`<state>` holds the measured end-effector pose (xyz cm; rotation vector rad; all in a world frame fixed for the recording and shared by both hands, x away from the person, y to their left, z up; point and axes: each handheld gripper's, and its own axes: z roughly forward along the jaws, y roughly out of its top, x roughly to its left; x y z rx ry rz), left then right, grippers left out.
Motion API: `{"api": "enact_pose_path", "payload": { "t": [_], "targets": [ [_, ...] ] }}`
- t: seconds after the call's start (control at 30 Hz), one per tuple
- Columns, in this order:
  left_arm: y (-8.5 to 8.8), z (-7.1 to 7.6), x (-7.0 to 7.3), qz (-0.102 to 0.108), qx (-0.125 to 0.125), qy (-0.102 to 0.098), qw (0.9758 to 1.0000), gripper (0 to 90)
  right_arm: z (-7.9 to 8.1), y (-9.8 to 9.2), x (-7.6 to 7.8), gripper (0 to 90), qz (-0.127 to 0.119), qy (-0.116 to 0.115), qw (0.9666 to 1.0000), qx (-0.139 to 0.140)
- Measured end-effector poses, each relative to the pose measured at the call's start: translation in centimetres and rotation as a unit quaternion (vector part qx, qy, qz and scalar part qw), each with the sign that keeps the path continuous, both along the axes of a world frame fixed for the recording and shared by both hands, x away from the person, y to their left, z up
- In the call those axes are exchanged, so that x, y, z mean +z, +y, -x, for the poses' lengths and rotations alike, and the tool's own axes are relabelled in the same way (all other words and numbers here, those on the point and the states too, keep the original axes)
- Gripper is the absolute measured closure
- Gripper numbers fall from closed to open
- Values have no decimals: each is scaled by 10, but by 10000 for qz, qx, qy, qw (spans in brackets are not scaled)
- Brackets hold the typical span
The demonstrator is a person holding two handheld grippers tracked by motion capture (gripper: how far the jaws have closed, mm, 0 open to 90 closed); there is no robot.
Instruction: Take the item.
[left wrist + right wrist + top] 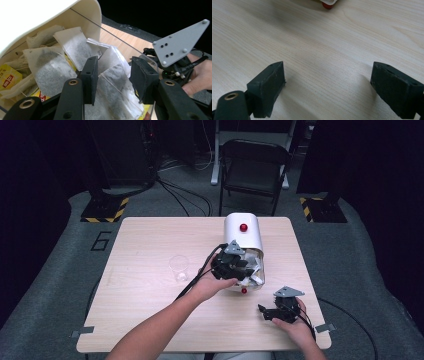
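A person works at a wooden tabletop (150, 320) with a hand-held gripper in each hand. A white canister (242, 237) lies on its side, its open mouth facing the person and stuffed with tea bags (75, 47).

The left gripper (239, 266) is at that mouth. In the left gripper view one tea bag (113, 82) lies straight ahead, in the gap between the two black fingers (91, 75). Its long axis runs away from the fingers and a little to the left, into the canister. More bags are piled behind and to the left of it, some with yellow tags. The fingers are partly open, one on each side of the bag. They look close to its edges, but I cannot tell whether they touch it, and nothing is pinched yet. In my judgement the coming move is to close on this bag and draw it back out of the mouth (the neighbouring bags overlap it, so one may come along).

The right gripper (266, 310) rests low on the tabletop, well apart from the canister and nearer the person. Its fingers (268, 87) are spread wide and hold nothing; bare wood lies between them. The left hand is clearly the nearer one to the bags.

A clear cup (178, 267) stands upright on the tabletop, off to the left gripper's left, apart from the canister.
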<state>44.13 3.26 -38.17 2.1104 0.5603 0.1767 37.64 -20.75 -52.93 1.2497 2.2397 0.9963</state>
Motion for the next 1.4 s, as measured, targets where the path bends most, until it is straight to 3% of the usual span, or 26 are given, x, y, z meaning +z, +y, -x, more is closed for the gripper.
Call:
{"api": "enact_pose_path", "payload": {
  "t": [0.63, 1.17, 1.4],
  "targets": [
    [2, 0, 3, -23, -58, -137, 9999, 863, 1, 0, 0, 117, -22, 3, 10000, -19],
    [14, 1, 15, 215, 27, -144, 9997, 887, 1, 0, 0, 117, -26, 12, 10000, -29],
    [22, 7, 26, 241, 15, -239, 9994, 887, 0, -1, 0, 116, 23, -14, 10000, 51]
  ]
}}
